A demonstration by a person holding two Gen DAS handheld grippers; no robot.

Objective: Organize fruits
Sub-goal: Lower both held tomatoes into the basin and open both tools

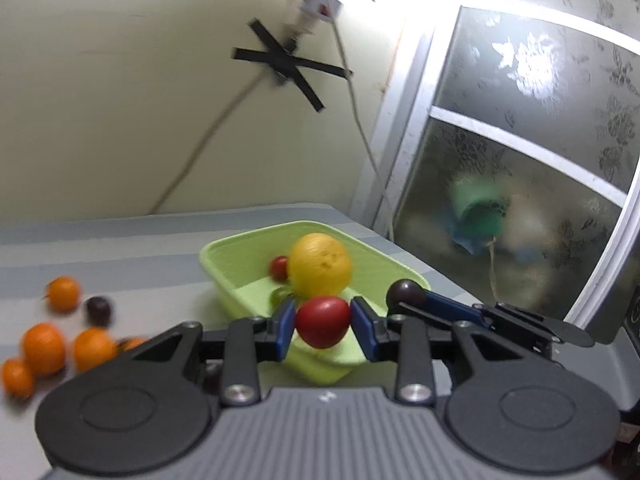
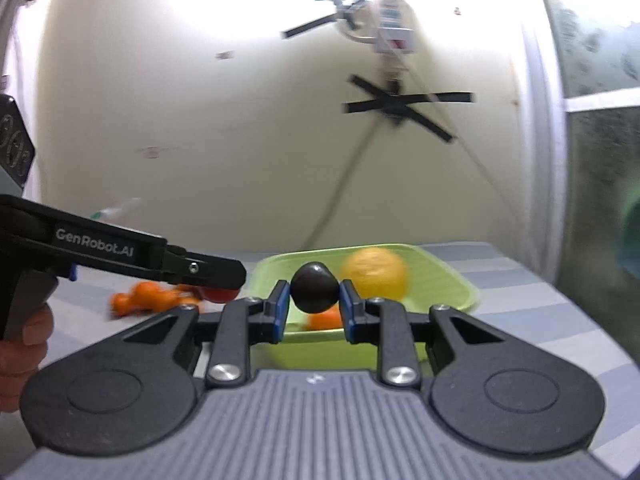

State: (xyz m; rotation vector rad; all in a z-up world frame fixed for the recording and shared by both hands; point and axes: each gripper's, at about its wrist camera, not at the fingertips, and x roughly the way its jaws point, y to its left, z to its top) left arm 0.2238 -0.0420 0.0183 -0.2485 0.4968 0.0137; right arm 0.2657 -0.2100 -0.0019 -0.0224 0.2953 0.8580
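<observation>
The left claw (image 1: 323,327) is gripping a small glossy red fruit (image 1: 322,321) just above the shallow light-green plastic tray's (image 1: 224,256) near rim; the right claw (image 2: 313,300) is clamping a dark purple round fruit (image 2: 314,287) over it.

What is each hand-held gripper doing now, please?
Left hand-held gripper: closed on a red tomato.
Right hand-held gripper: closed on a dark plum.
</observation>
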